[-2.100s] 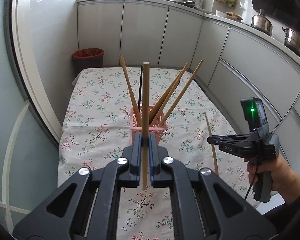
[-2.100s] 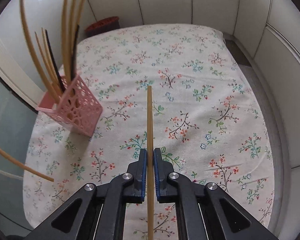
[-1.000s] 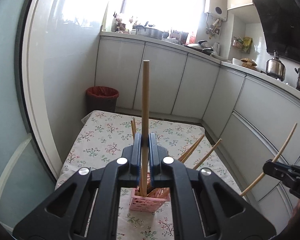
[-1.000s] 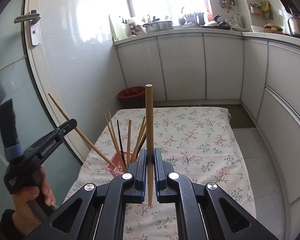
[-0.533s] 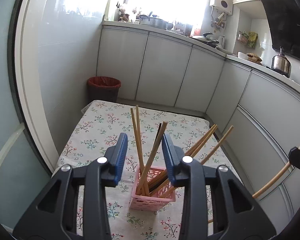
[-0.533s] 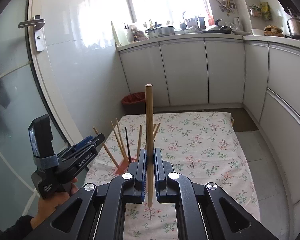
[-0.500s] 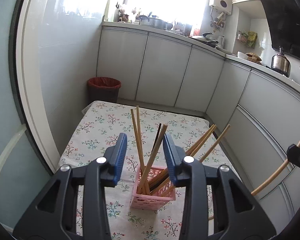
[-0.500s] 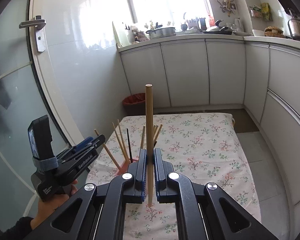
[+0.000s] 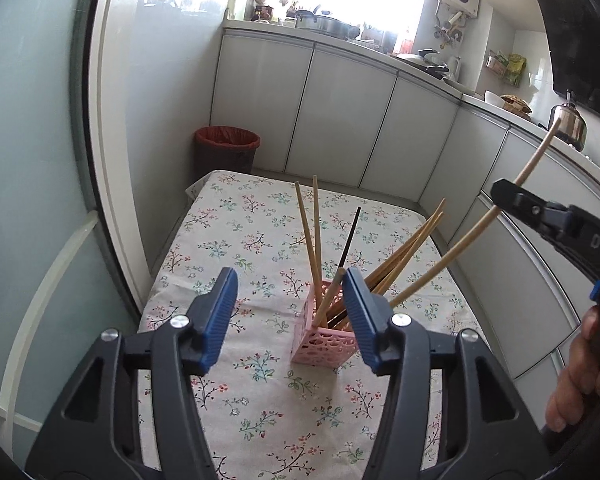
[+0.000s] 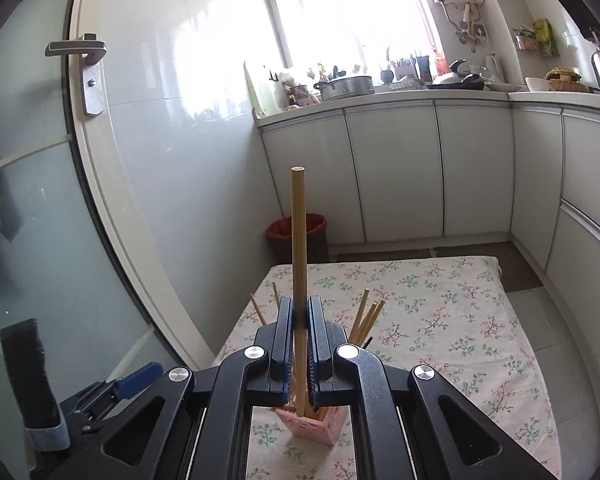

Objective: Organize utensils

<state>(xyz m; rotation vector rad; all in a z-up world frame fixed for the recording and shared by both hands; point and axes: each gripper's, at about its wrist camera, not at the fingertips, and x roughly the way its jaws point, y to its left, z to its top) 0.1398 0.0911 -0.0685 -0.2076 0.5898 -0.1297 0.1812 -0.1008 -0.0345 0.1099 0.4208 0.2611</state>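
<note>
1. Between the blue pads of the left gripper point(image 9: 290, 312) there is only air and the floral tablecloth point(image 9: 236, 240) beyond; its jaws are opening and have hold of nothing.
2. Just ahead of those jaws, nearer the right-hand pad, stands the pink holder point(image 9: 324, 346) on the cloth, upright, with its lattice wall facing the camera.
3. Out of the holder rise several wooden chopsticks point(image 9: 316, 240) and one thin dark stick point(image 9: 350, 236); two stand nearly upright, and the others fan away to the right of the jaws.
4. To the right of the left jaws, and higher, the right gripper point(image 9: 500, 194) reaches in, held by a hand point(image 9: 580, 380) at the picture's edge.
5. In the right wrist view the right gripper point(image 10: 300, 312) has its pads pressed tight on a single chopstick point(image 10: 299, 240), which stands upright between them, its top well above the jaws and its lower end below them.
6. Below and just beyond those closed jaws sits the pink holder point(image 10: 326, 426), partly hidden by the gripper body, with stick tips showing on both sides of the pads.
7. Far beyond both sets of jaws, a red-lined bin point(image 9: 226, 152) stands against the white cabinets point(image 9: 340, 120).
</note>
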